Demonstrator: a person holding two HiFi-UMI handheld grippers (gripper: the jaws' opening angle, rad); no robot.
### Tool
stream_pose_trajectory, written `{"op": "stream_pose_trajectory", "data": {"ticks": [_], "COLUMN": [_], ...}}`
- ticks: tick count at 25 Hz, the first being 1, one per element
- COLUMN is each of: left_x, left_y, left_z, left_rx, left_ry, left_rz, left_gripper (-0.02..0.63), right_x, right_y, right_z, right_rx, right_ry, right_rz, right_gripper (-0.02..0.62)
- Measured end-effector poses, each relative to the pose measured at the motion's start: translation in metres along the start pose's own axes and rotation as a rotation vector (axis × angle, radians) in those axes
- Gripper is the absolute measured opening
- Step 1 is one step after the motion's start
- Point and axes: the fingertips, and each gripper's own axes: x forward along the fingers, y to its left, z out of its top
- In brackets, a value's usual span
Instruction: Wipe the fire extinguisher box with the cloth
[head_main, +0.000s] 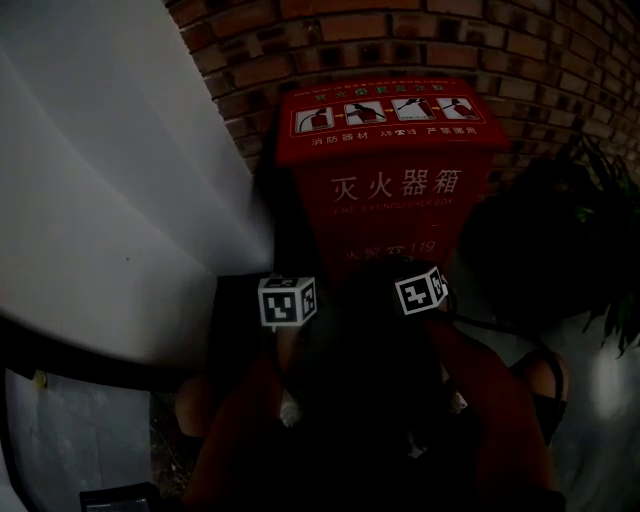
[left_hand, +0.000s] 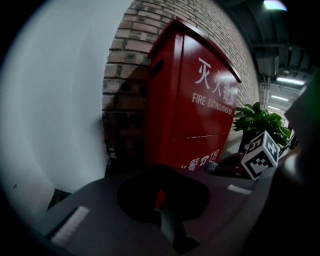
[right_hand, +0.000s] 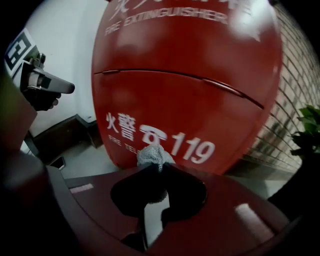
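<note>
The red fire extinguisher box (head_main: 390, 180) stands against a brick wall, with white print and "119" low on its front. My right gripper (right_hand: 156, 172) is shut on a small grey cloth (right_hand: 154, 156), and the bunched cloth sticks out past the tips. It is held close to the box's (right_hand: 190, 75) lower front by the "119"; I cannot tell whether it touches. My left gripper (left_hand: 161, 186) is shut with nothing in it, a little left of the box (left_hand: 200, 110) and short of it. In the head view both grippers, left (head_main: 290, 272) and right (head_main: 408, 264), are low and dim.
A white wall (head_main: 110, 180) runs along the left and meets the brick wall (head_main: 560, 60) behind the box. A leafy potted plant (head_main: 590, 230) stands right of the box. The floor by the box's foot is dark.
</note>
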Motion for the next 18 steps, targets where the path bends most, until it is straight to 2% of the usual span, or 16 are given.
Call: {"op": "stream_pose_trajectory", "data": {"ticks": [10, 14, 18], "left_x": [0.06, 0.065, 0.072], "left_y": [-0.09, -0.111, -0.104], "left_z": [-0.018, -0.012, -0.021], "left_rx": [0.017, 0.059, 0.038], "left_ry": [0.072, 0.073, 0.084], "left_rz": [-0.121, -0.139, -0.135], "left_gripper": [0.002, 0.002, 0.002], "right_x": [-0.029, -0.035, -0.028], "right_y": [-0.101, -0.117, -0.103], "right_z": [-0.051, -0.064, -0.057], "right_rx": [0.105, 0.132, 0.135], "right_ry": [0.027, 0.028, 0.013], "right_rz": [-0.115, -0.127, -0.084], "right_gripper": [0.048, 0.048, 0.048]}}
